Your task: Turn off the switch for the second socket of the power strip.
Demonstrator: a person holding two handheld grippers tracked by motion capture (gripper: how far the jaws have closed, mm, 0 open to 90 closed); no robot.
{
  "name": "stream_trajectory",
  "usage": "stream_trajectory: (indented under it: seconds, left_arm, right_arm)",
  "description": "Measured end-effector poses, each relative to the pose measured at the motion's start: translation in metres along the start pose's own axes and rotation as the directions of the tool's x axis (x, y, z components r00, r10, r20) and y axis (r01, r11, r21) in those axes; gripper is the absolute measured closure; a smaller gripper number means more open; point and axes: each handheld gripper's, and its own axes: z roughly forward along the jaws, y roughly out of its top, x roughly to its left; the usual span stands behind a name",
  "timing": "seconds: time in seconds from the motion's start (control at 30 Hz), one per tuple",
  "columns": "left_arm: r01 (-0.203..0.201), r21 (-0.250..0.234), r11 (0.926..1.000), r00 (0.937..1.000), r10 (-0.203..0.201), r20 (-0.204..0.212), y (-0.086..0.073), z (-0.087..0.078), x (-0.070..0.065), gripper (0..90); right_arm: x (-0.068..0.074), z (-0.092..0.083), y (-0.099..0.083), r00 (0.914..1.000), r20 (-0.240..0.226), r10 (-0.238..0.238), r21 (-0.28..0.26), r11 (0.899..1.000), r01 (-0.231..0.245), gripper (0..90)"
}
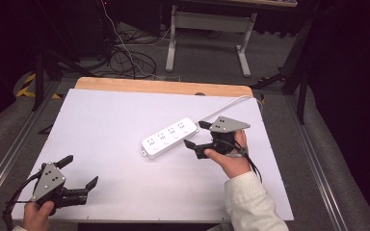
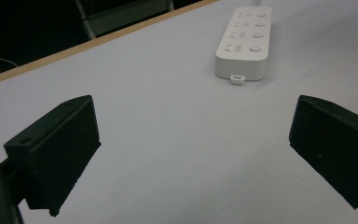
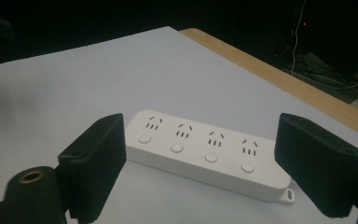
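A wooden table [image 1: 125, 85] carries a white sheet [image 1: 115, 144] covering most of its top. On the sheet lies a white four-outlet power strip [image 1: 169, 137], just beside the right gripper [image 1: 197, 134], well apart from the left gripper [image 1: 80, 172].

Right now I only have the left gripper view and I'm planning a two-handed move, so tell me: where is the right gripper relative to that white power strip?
Observer: The right gripper sits just beside the power strip, at its long side nearest the person, jaws open and not touching it.
Operator: Does the strip have a cord I should watch?
Observer: Yes, a white cord runs from its far end toward the table's back right corner.
Operator: And where is my own left gripper on the table?
Observer: The left gripper is near the front left corner of the white tabletop, open, well away from the strip.
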Motion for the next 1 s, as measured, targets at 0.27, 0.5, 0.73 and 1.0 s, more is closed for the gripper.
stream_trajectory:
  seconds: [0.27,0.5,0.73,1.0]
  left_arm:
    - [-0.002,0.003,1.0,1.0,0.002,0.0,0.0,0.0,0.0,2.2]
    - [-0.011,0.005,0.9999,0.9999,0.011,-0.005,0.0,0.0,0.0,2.2]
    - [-0.011,0.005,0.9999,0.9999,0.011,-0.008,0.0,0.0,0.0,2.2]
    - [-0.014,0.004,0.9999,0.9999,0.014,-0.008,0.0,0.0,-0.001,2.2]
  right_arm:
    - [-0.003,-0.025,-0.015,0.9997,0.011,0.022,0.009,1.0,-0.022,17.1]
    - [-0.005,-0.042,-0.032,0.998,0.008,0.063,0.028,0.998,-0.063,18.7]
    - [-0.006,-0.053,-0.048,0.997,0.02,0.075,0.036,0.997,-0.075,19.4]
    - [-0.009,-0.063,-0.07,0.9958,0.04,0.082,0.043,0.996,-0.084,18.0]
